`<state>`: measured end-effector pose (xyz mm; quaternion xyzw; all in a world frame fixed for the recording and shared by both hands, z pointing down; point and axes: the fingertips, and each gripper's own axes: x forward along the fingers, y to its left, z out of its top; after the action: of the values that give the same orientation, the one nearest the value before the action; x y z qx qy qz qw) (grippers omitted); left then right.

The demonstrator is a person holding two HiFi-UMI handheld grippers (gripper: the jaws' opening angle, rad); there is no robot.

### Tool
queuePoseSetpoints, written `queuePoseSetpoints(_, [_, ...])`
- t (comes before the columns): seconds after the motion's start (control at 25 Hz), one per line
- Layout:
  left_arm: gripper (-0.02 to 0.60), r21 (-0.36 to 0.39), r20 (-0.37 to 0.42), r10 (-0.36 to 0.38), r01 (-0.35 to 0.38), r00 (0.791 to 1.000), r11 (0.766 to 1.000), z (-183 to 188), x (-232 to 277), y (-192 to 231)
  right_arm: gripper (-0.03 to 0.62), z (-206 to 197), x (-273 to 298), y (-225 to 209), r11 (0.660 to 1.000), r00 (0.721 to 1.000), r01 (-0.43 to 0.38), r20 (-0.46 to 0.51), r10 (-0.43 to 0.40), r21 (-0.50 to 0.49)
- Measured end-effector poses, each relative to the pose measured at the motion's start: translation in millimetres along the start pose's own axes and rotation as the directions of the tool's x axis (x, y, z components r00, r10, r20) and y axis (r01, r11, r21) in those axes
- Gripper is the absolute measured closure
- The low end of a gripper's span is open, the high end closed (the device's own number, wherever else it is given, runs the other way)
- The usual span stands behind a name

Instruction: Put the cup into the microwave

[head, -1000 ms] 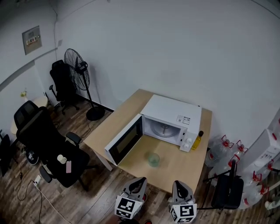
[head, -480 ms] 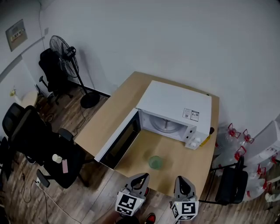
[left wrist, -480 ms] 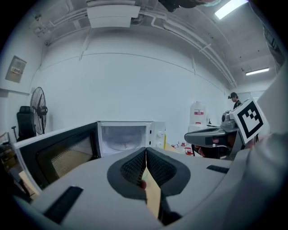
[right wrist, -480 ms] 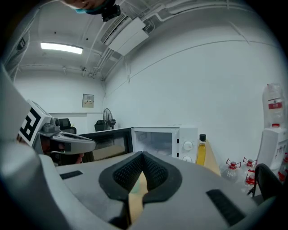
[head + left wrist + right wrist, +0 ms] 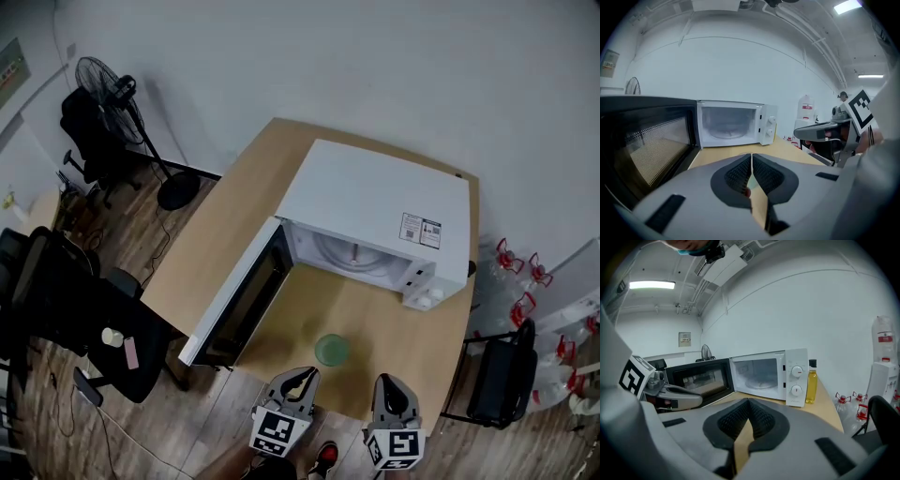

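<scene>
A translucent green cup [image 5: 331, 350] stands on the wooden table [image 5: 394, 328], in front of the white microwave [image 5: 375, 214]. The microwave's door [image 5: 234, 300] hangs open to the left and its turntable shows inside. My left gripper [image 5: 301, 377] hovers at the table's near edge, just short of the cup, with its jaws shut and empty. My right gripper [image 5: 387, 384] is beside it to the right, also shut with nothing held. In the left gripper view the shut gripper [image 5: 751, 157] faces the microwave [image 5: 733, 124] and hides the cup. The right gripper [image 5: 749, 402] faces the microwave [image 5: 766, 376] too.
A yellow oil bottle [image 5: 812, 380] stands at the microwave's right side. Water jugs [image 5: 517, 258] and a black chair [image 5: 497, 384] are right of the table. Office chairs [image 5: 75, 309] and a standing fan [image 5: 103, 80] are on the left.
The head view has closed in over the table. Both grippers have come down and forward toward the table's near edge, still shut. The cup has stayed in place.
</scene>
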<state>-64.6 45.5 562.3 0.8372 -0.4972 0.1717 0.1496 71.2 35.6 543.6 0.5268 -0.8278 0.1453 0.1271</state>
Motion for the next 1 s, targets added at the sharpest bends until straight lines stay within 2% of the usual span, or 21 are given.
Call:
queuePoseSetpoints(0.16, [0.540,-0.004,-0.018,-0.007,0.007,1.000,1.000,-9.3,10.9,1.7,0.577,-10.0,4.6,-6.4,1.000,1.000,0.009,-0.022,-0.008,0.029])
queuePoseSetpoints(0.2, [0.464,0.001,-0.021,-0.006,0.006,1.000,1.000,-11.6,13.5,2.3,0.577,-13.2,5.2,-9.1,0.999,0.999,0.018,-0.031,-0.017,0.035])
queuePoseSetpoints(0.24, [0.423,0.005,-0.024,-0.006,0.006,1.000,1.000,-14.2,16.3,2.9,0.577,-16.6,5.8,-12.1,0.999,0.999,0.029,-0.041,-0.027,0.040])
queuePoseSetpoints(0.28, [0.401,0.006,-0.026,-0.007,0.007,1.000,1.000,-16.7,19.1,3.7,0.577,-19.8,6.3,-14.7,0.998,0.998,0.038,-0.051,-0.035,0.044])
queuePoseSetpoints(0.4, [0.283,0.002,-0.039,-0.011,0.011,0.999,1.000,-24.3,28.5,6.1,0.577,-26.9,7.4,-20.1,0.997,0.997,0.048,-0.068,-0.044,0.057])
queuePoseSetpoints(0.48, [0.244,0.000,-0.057,-0.011,0.011,0.998,1.000,-29.9,36.3,7.0,0.577,-32.6,8.4,-24.8,0.996,0.995,0.063,-0.086,-0.057,0.062])
queuePoseSetpoints(0.64, [0.221,0.004,-0.076,-0.039,0.039,0.996,0.999,-39.0,51.0,3.7,0.577,-43.0,11.8,-30.3,0.994,0.991,0.080,-0.112,-0.071,0.071])
queuePoseSetpoints(1.0, [0.213,0.030,-0.107,-0.056,0.059,0.993,0.998,-53.9,80.0,5.0,0.577,-65.4,19.7,-42.3,0.990,0.979,0.116,-0.175,-0.099,0.084])
